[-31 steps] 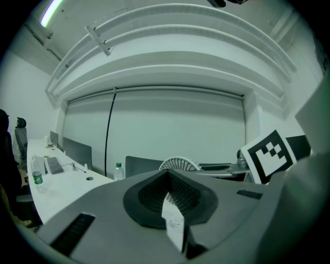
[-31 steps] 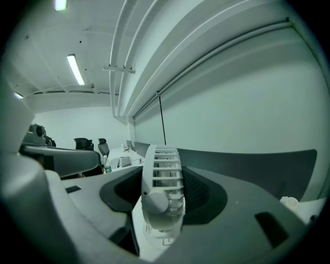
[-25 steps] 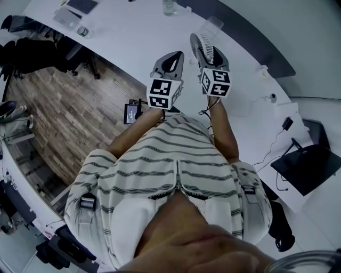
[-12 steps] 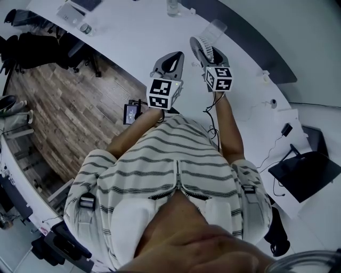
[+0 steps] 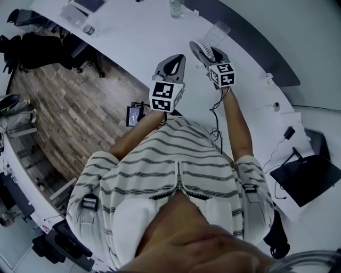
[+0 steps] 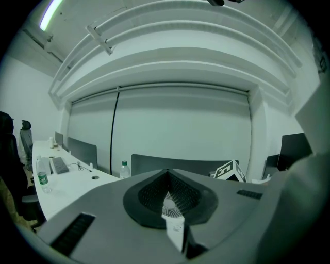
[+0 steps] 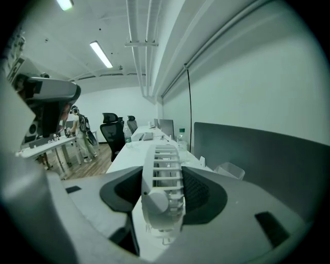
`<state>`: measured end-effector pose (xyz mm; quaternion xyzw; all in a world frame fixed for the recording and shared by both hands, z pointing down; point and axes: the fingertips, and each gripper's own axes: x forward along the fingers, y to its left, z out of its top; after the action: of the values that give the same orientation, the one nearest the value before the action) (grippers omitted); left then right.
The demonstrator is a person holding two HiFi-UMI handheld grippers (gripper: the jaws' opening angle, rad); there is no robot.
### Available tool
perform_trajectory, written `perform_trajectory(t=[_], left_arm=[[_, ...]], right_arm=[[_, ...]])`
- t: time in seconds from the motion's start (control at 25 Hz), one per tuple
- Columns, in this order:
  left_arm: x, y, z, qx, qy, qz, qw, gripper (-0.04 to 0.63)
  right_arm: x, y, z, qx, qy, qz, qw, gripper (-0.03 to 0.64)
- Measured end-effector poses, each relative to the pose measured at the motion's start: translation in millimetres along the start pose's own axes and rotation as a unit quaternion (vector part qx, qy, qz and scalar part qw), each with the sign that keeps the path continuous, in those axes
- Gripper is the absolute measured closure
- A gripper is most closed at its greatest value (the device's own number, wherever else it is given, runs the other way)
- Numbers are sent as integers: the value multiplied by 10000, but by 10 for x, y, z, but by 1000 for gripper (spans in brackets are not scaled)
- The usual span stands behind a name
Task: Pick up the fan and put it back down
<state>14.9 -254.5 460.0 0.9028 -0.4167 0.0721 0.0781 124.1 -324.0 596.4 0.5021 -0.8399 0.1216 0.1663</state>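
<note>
- Head view: a clear bottle [image 5: 176,7] is seen standing at the far side of the white table [image 5: 133,37]; its fill level cannot be judged. A clear plastic tub [image 5: 219,30] is noted just beyond the fan [image 5: 200,48], and its contents are not discernible. The fan is located over the table, at the front of the right gripper [image 5: 212,55] and apart from the left gripper [image 5: 178,58].
- Left gripper view: the jaws are observed drawn together at their tips, closed on each other and not on any object. A green-labelled bottle [image 6: 43,179] is recorded upright on the table at the left.
- Right gripper view: the jaws are found clenched on the fan, which is held edge-on with its ribbed rim pressed between the two dark pads. The tub is seen on the table to the right. Whether the fan's base touches the table cannot be determined.
</note>
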Motion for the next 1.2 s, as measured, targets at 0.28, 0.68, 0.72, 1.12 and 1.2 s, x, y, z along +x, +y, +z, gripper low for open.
perform_trajectory(t=[0.28,0.68,0.72,1.12,1.2], left_arm=[[22,19,-7,9,-6,70,10000,588],[10,76,-41,1,44,160,9999,588],[8,84,-48,-4,58,176,9998,588],[45,66,-110,24,132,126,9998,588],[53,63,-131,28,170,111,9998,588]], right_arm=[[164,-16,-127,-341,186,321,9987,394],[395,1,-274,-700,395,1036,9914,394],[413,-11,-280,-697,401,1050,9912,394],[545,-57,-470,-660,487,1249,9888,394],[552,-61,-506,-638,478,1304,9883,394]])
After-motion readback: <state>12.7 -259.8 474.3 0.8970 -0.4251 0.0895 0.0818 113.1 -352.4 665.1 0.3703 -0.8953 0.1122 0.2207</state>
